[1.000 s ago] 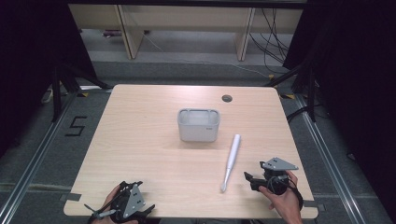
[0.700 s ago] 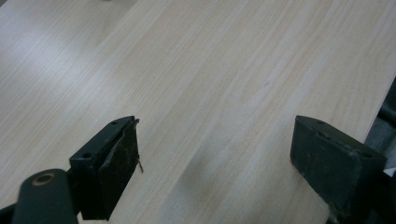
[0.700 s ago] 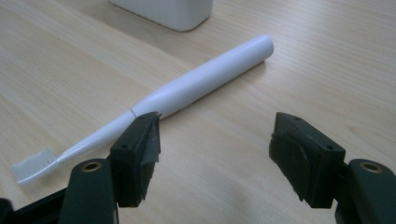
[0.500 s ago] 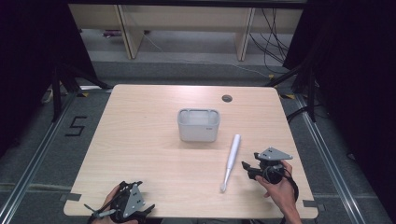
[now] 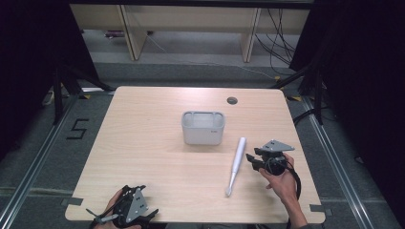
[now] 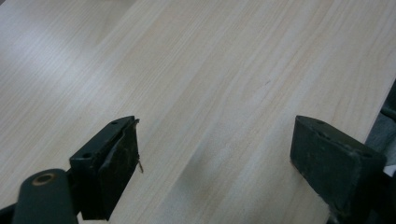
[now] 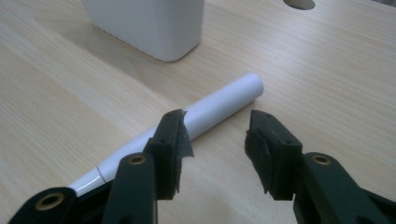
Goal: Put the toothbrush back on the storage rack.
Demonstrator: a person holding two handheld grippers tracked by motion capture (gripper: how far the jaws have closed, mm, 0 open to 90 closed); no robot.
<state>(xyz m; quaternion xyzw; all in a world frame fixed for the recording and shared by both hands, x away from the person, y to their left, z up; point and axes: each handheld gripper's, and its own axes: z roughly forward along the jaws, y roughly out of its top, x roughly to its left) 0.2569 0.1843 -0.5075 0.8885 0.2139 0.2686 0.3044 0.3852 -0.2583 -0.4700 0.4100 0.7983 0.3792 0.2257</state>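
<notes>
A white electric toothbrush [image 5: 235,164] lies on the wooden table [image 5: 143,143], its thick handle end [image 7: 233,95] toward a white rectangular holder [image 5: 203,127] at the table's middle. My right gripper [image 5: 251,160] is open just right of the toothbrush handle, low over the table. In the right gripper view the handle passes behind the left jaw, and the gap between the jaws [image 7: 215,135] holds bare wood. My left gripper [image 5: 136,214] rests at the table's front left edge, open over bare wood [image 6: 210,154].
A round cable hole [image 5: 232,100] sits near the table's far edge, right of centre. Dark floor with rails surrounds the table; shelving legs and cables stand beyond the far edge.
My right gripper has moved left and forward, up close to the toothbrush handle. The left gripper and the toothbrush have stayed put.
</notes>
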